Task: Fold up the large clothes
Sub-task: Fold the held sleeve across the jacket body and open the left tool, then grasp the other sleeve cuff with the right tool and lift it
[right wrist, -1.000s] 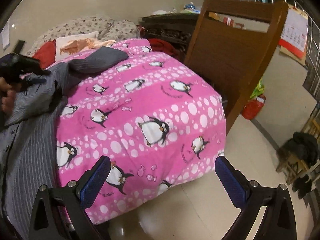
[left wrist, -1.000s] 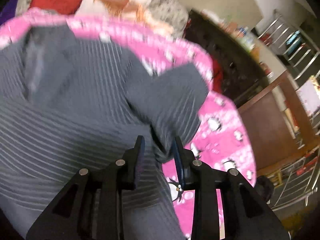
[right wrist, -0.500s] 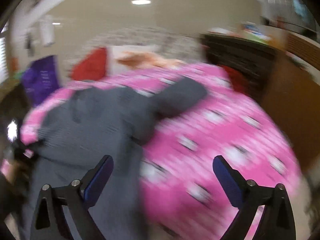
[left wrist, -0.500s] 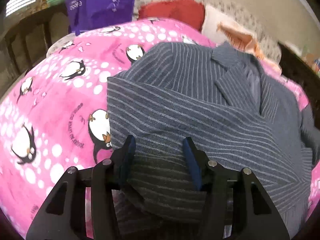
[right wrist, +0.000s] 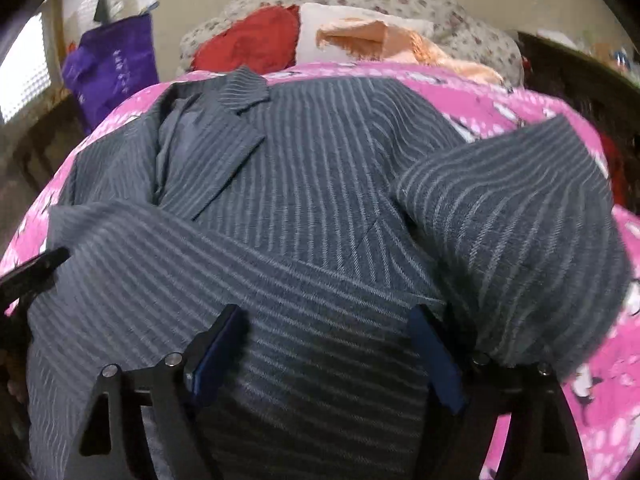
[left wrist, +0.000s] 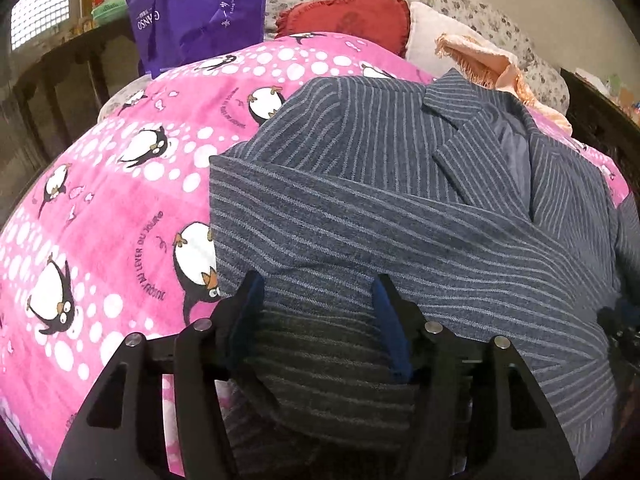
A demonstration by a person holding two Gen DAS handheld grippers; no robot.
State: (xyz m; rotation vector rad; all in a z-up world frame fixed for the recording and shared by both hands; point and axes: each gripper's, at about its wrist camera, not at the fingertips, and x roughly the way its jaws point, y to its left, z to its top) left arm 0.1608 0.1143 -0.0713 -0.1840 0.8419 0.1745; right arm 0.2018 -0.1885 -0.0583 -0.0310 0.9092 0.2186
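A grey pinstriped suit jacket (left wrist: 400, 208) lies face up on a pink penguin-print quilt (left wrist: 112, 208), collar toward the pillows. One sleeve is folded across its chest (left wrist: 360, 240). My left gripper (left wrist: 316, 300) is open, its fingers standing over the jacket's lower part, holding nothing. In the right wrist view the jacket (right wrist: 320, 184) fills the middle and its other sleeve (right wrist: 520, 220) lies out to the right. My right gripper (right wrist: 324, 332) is open, low over the jacket's hem area, empty.
A purple bag (left wrist: 192, 12), a red cushion (left wrist: 348, 16) and an orange cloth on a white pillow (left wrist: 472, 52) lie at the bed's head. Dark wooden furniture (left wrist: 600, 120) stands at the right. The left gripper's body shows at the left edge of the right wrist view (right wrist: 28, 276).
My left gripper let go of the sleeve, now folded across the chest, and opened wider. My right gripper swung from beside the bed to low over the jacket.
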